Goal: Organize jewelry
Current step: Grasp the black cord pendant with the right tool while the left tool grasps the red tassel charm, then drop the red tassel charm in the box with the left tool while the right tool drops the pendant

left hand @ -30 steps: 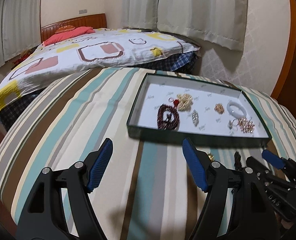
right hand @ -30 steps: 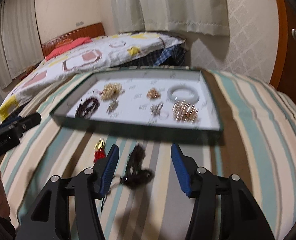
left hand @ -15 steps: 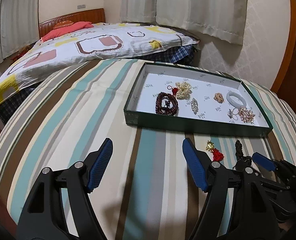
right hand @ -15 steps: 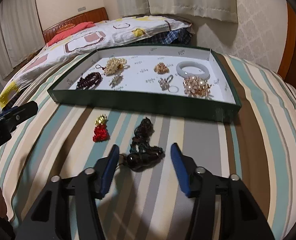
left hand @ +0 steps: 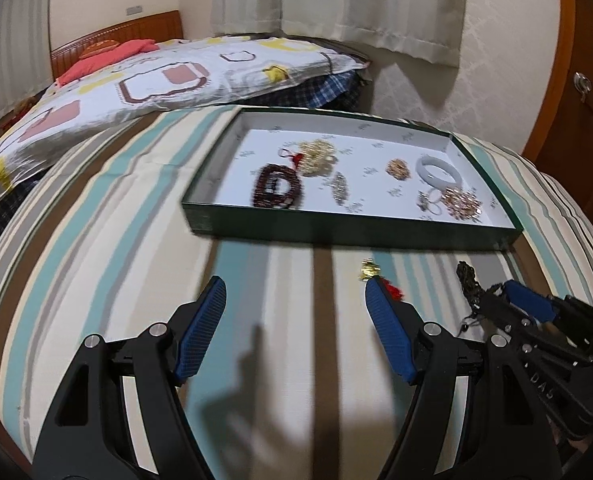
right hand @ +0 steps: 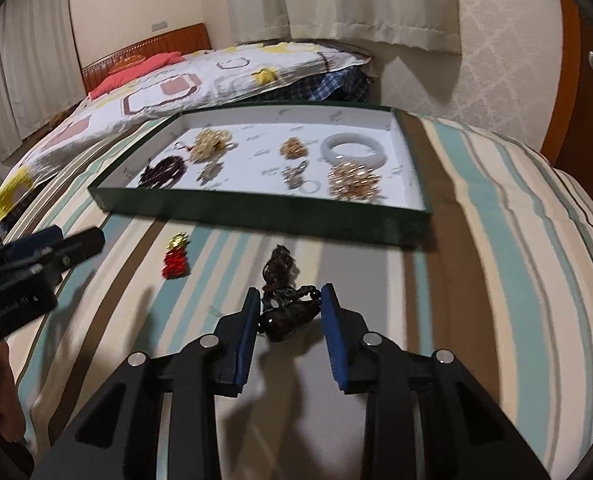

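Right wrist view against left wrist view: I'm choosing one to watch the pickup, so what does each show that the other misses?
Only the right wrist view shows the dark pendant between the closing right gripper's pads. Only the left wrist view shows the left gripper's wide-open jaws, nothing between them. Both show the green tray of jewelry, the white bangle and the red charm lying outside the tray.

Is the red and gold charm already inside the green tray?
No, the red and gold charm lies on the striped cloth, in front of the green tray.
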